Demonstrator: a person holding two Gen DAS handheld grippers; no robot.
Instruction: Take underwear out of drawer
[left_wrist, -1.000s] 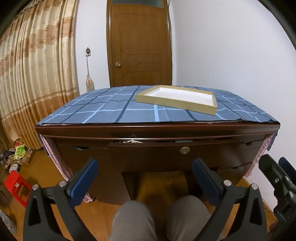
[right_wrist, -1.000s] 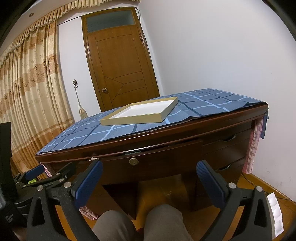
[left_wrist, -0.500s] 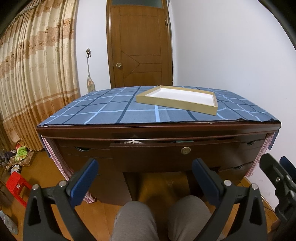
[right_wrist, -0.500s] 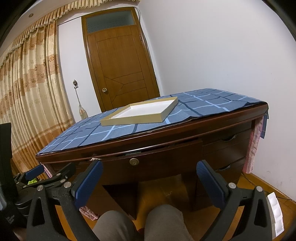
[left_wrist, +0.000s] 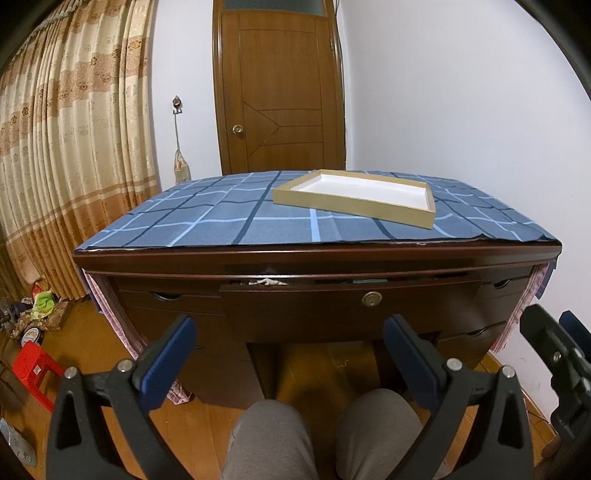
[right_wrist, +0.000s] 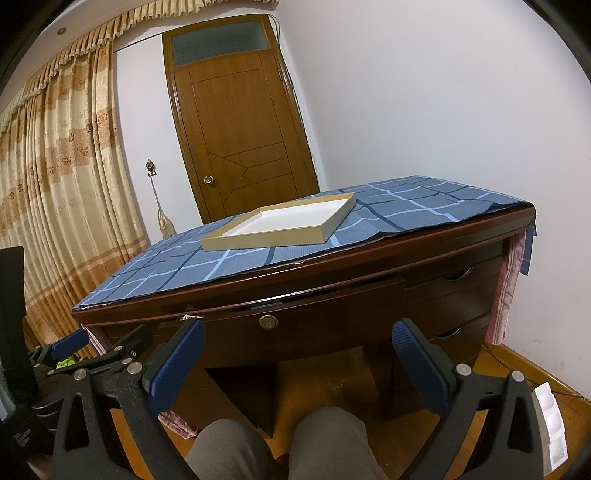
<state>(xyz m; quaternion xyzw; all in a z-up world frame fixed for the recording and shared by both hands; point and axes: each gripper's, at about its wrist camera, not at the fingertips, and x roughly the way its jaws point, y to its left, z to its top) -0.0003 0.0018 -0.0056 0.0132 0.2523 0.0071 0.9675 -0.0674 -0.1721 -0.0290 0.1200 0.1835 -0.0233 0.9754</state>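
**Both grippers hang back while the drawer stands ajar**

Nearest, the person's knees (left_wrist: 321, 435) in grey trousers fill the bottom of both wrist views. Just above them the left gripper (left_wrist: 288, 354) holds its blue pads (left_wrist: 168, 363) spread wide with nothing between them; the right gripper (right_wrist: 297, 363) is likewise released and empty, and it shows again at the right edge of the left view.

Beyond the grippers stands the dark wooden desk (left_wrist: 317, 258). Its centre drawer (left_wrist: 351, 304), marked by a brass lock (left_wrist: 370, 299), is pulled out only a crack. In that slit, left of the lock, a scrap of pale fabric (left_wrist: 267, 282) pokes up; it is probably the underwear, though too little shows to be sure. Neither gripper touches the drawer.

Compared with a second ago, almost nothing has changed: the left view has crept slightly nearer and higher, the right view is practically identical, and the gap in the drawer looks the same. I judge that the task has barely begun, since the drawer must open wider before any pad can reach the cloth.

Farther back, a blue checked cloth (left_wrist: 221, 221) covers the desktop and bears a shallow, empty tan tray (left_wrist: 354, 205) with a white floor, a likely resting place. Behind are the brown door (left_wrist: 277, 92) and patterned curtains (left_wrist: 74, 147).
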